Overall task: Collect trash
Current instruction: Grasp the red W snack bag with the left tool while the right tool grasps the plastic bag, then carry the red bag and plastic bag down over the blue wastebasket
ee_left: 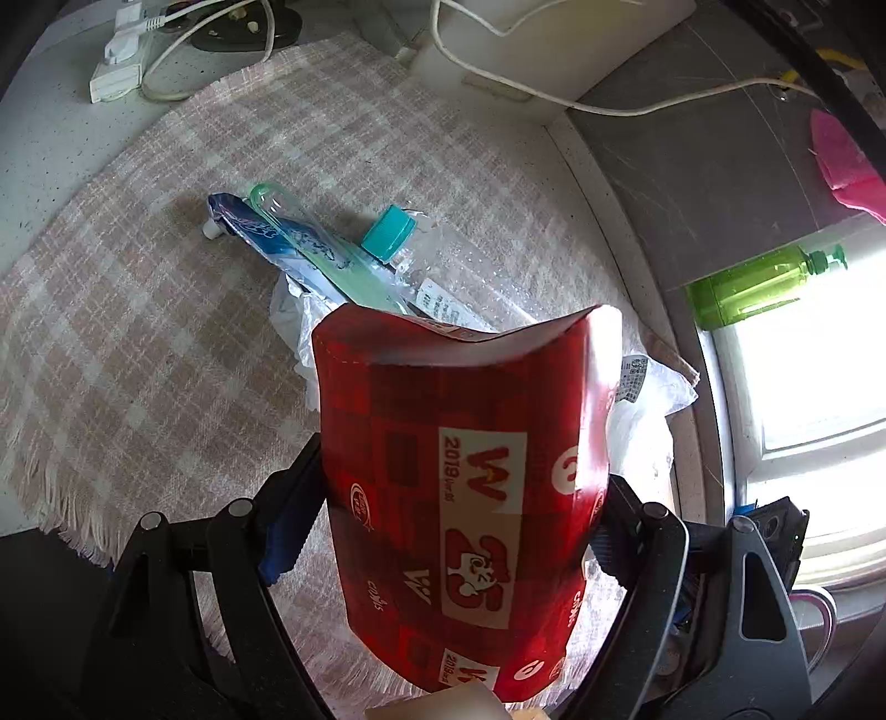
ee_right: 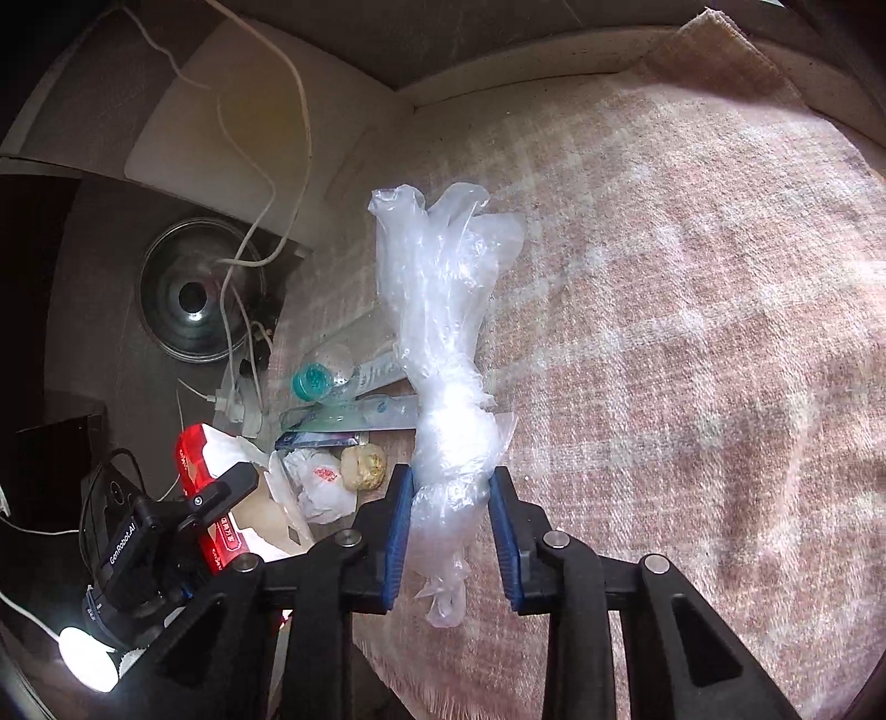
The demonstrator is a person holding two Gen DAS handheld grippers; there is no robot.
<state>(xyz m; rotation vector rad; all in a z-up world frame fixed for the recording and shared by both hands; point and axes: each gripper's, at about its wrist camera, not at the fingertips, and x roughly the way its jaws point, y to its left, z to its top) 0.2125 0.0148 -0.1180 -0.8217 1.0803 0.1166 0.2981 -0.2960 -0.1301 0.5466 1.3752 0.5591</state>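
My left gripper (ee_left: 462,482) is shut on a red printed carton (ee_left: 459,387), its open end pointing away over the checked cloth (ee_left: 138,332). Beyond the carton lie a clear bottle with a teal cap (ee_left: 387,232), a blue toothpaste tube (ee_left: 243,221), a pale green plastic case (ee_left: 315,249) and crumpled white plastic (ee_left: 293,321). In the right wrist view my right gripper (ee_right: 451,479) is shut on a crumpled clear plastic bag (ee_right: 443,310), which hangs above the cloth. To its left are the bottle (ee_right: 326,376), a white wrapper (ee_right: 324,487), a beige lump (ee_right: 362,465) and the red carton (ee_right: 194,459).
A white power strip (ee_left: 119,61) with cables sits at the far left corner, a white board (ee_left: 554,44) behind the cloth. A green bottle (ee_left: 758,285) and a pink cloth (ee_left: 847,166) lie to the right. A metal bowl (ee_right: 194,288) rests off the cloth's edge.
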